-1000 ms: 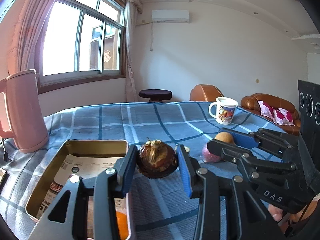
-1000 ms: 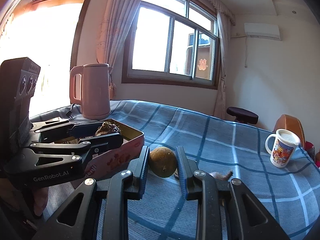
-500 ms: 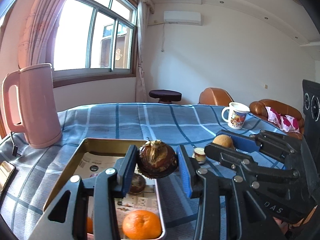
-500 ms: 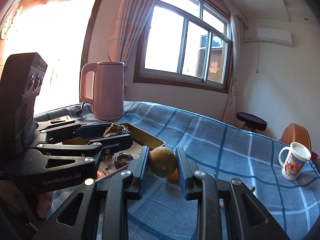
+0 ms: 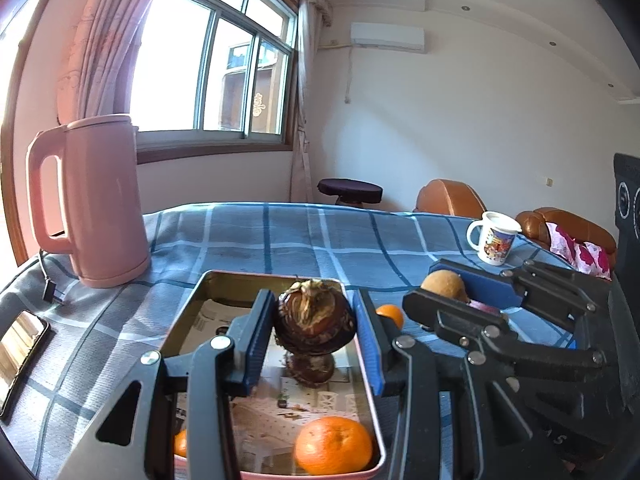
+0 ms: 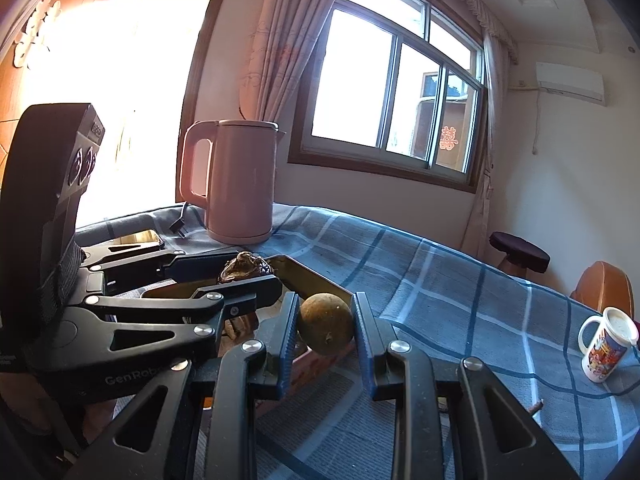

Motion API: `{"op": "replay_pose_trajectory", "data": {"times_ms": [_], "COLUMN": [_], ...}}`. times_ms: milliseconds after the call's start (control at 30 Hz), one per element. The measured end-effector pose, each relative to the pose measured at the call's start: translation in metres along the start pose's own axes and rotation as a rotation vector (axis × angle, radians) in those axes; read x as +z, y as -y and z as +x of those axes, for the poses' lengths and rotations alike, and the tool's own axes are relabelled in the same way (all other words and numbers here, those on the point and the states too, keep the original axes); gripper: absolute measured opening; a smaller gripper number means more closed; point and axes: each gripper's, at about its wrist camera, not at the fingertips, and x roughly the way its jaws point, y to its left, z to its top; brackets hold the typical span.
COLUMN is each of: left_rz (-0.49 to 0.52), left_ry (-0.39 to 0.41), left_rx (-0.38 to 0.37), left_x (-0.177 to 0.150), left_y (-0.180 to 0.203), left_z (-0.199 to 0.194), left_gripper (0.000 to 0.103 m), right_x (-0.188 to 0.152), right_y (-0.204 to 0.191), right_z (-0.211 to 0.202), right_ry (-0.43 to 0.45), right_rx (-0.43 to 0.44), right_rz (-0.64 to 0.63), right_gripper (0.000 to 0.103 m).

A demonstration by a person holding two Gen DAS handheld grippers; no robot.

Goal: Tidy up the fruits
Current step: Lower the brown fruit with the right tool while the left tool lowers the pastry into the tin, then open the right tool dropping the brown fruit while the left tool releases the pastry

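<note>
My left gripper [image 5: 314, 330] is shut on a dark brown mangosteen [image 5: 314, 322] and holds it above the metal tin tray [image 5: 188, 316]. A second mangosteen [image 5: 312, 370] and an orange [image 5: 334, 446] lie in the tray on a paper liner. A small orange [image 5: 390, 314] sits on the cloth just right of the tray. My right gripper [image 6: 326, 330] is shut on a round tan-brown fruit [image 6: 326, 330], held over the tray's right edge [image 6: 316, 280]. In the left wrist view the right gripper [image 5: 452, 292] shows with that fruit [image 5: 442, 286].
A pink kettle [image 5: 92, 204] stands at the back left of the blue checked tablecloth [image 5: 304, 236], with a phone [image 5: 18, 342] near the left edge. A printed mug [image 5: 494, 238] stands at the far right. Brown leather chairs [image 5: 448, 198] and a stool [image 5: 350, 190] lie beyond the table.
Both grippers, each still holding its fruit, have moved left across the table. The left one now hangs over the tray, whose fruits have come into view, and the right one reaches the tray's edge.
</note>
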Motion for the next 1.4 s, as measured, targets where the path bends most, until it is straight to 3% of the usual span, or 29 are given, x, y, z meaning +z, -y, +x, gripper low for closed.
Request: {"op": "replay_pose_trajectory", "data": {"times_ms": [733,1400], "left_rz": [-0.037,-0.049], "left_ry": [-0.056,-0.115], "left_rx": [0.095,0.134], "left_x": [-0.002,-0.006], "left_y": [-0.034,-0.047], "left_z": [0.004,0.01], "left_gripper": [0.042,0.042], "right_x": [0.002,-0.001], "right_y": [-0.023,-0.036], "right_z": [0.022,0.04], "right_ry": [-0.034,-0.085], "right_rx": [0.042,0.064], "right_rz": [-0.023,-0.038], "right_gripper": [0.028,0.029]}}
